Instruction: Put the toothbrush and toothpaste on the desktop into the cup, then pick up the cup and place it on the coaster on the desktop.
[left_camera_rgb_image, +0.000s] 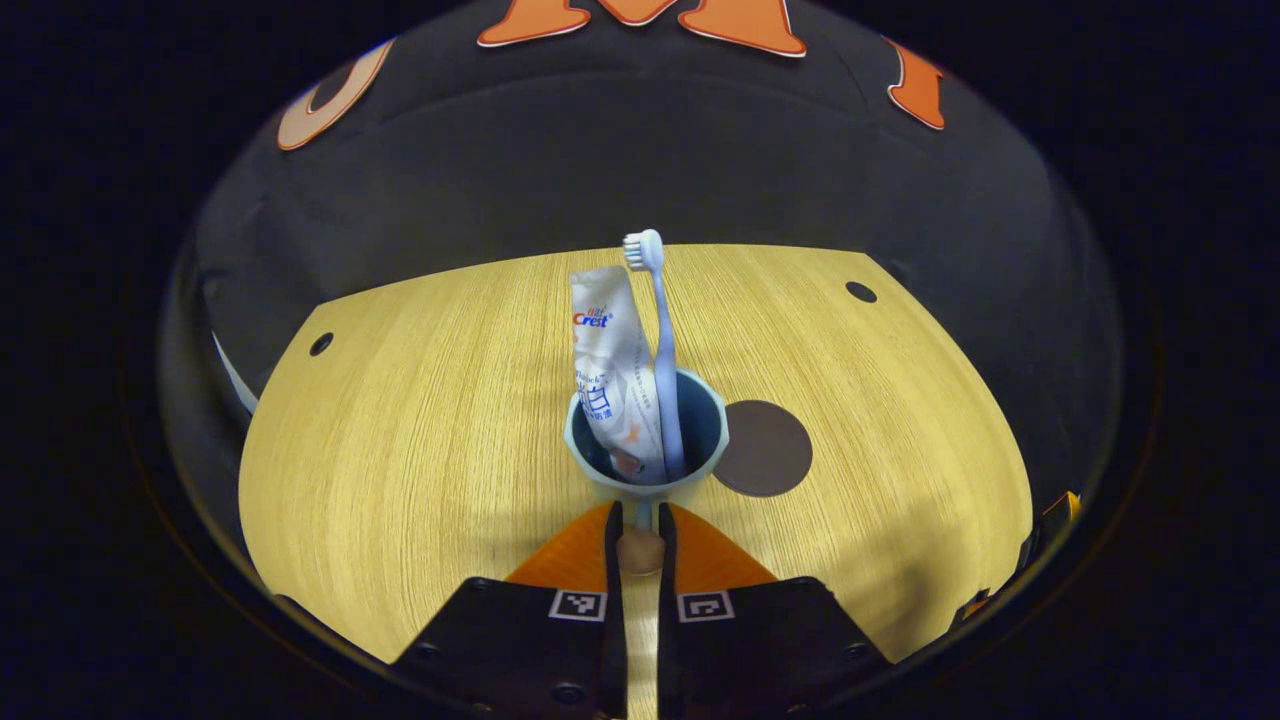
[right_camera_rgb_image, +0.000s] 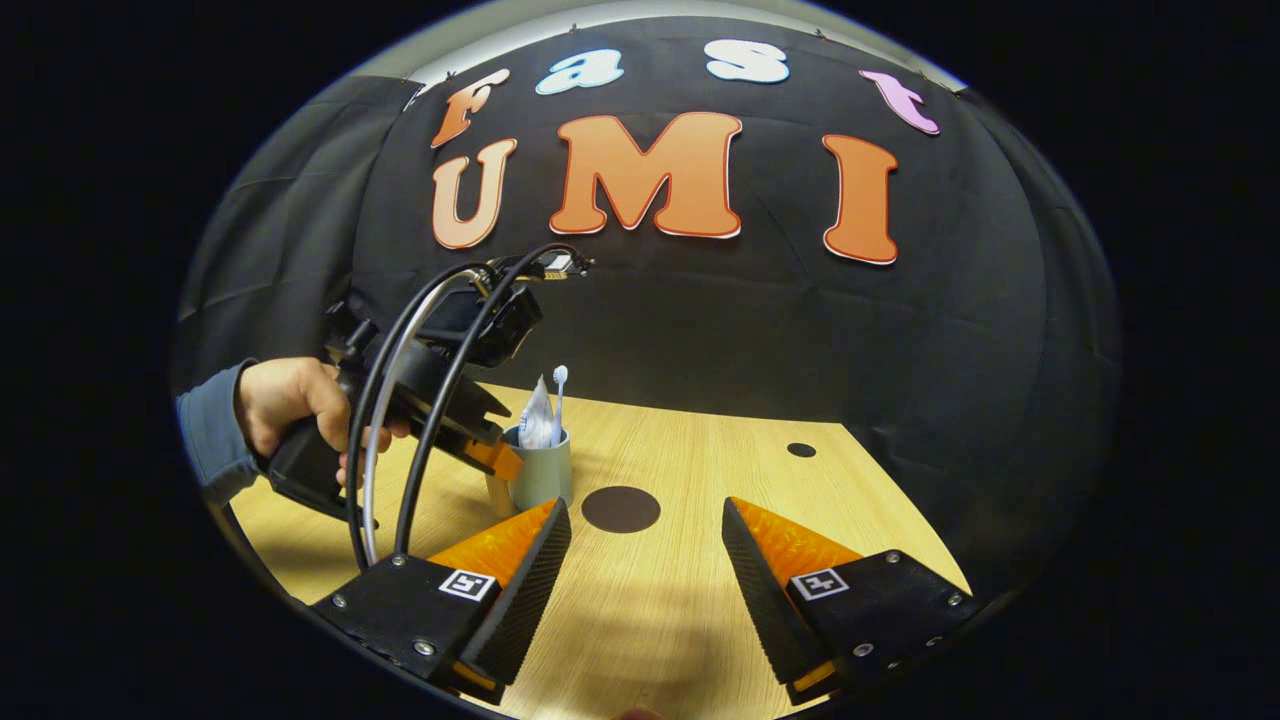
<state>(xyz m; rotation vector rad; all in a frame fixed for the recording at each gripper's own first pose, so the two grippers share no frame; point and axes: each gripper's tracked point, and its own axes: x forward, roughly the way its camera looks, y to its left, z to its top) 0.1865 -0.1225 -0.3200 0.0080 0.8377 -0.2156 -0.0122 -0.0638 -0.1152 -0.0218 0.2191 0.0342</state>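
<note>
A: Two items in the cup (left_camera_rgb_image: 646, 470) already: toothpaste (left_camera_rgb_image: 612, 375) and toothbrush (left_camera_rgb_image: 660, 345). Both stand nearly upright, brush head up, tube leaning to the left of the brush in the left gripper view.

B: Cup location?

A: On the counter (left_camera_rgb_image: 420, 430), just beside the coaster (left_camera_rgb_image: 766, 448), not on it. In the left gripper view the coaster sits right of the cup and partly behind its rim. In the right gripper view the cup (right_camera_rgb_image: 541, 470) is left of the coaster (right_camera_rgb_image: 620, 508), with a small gap of wood between them.

B: Left gripper (left_camera_rgb_image: 640, 515)?

A: Fingers nearly closed, narrow slot between them, tips right at the near wall of the cup. Looks like they pinch something at the cup's near side, maybe a handle, but can't tell for sure. From the right gripper view the left gripper (right_camera_rgb_image: 497, 462) touches the cup's left side, with a hand (right_camera_rgb_image: 290, 405) on its grip and cables looping off it.

B: Right gripper (right_camera_rgb_image: 645, 525)?

A: Fingers wide apart, nothing between them, hovering over bare counter (right_camera_rgb_image: 700, 450) near the coaster.
</note>
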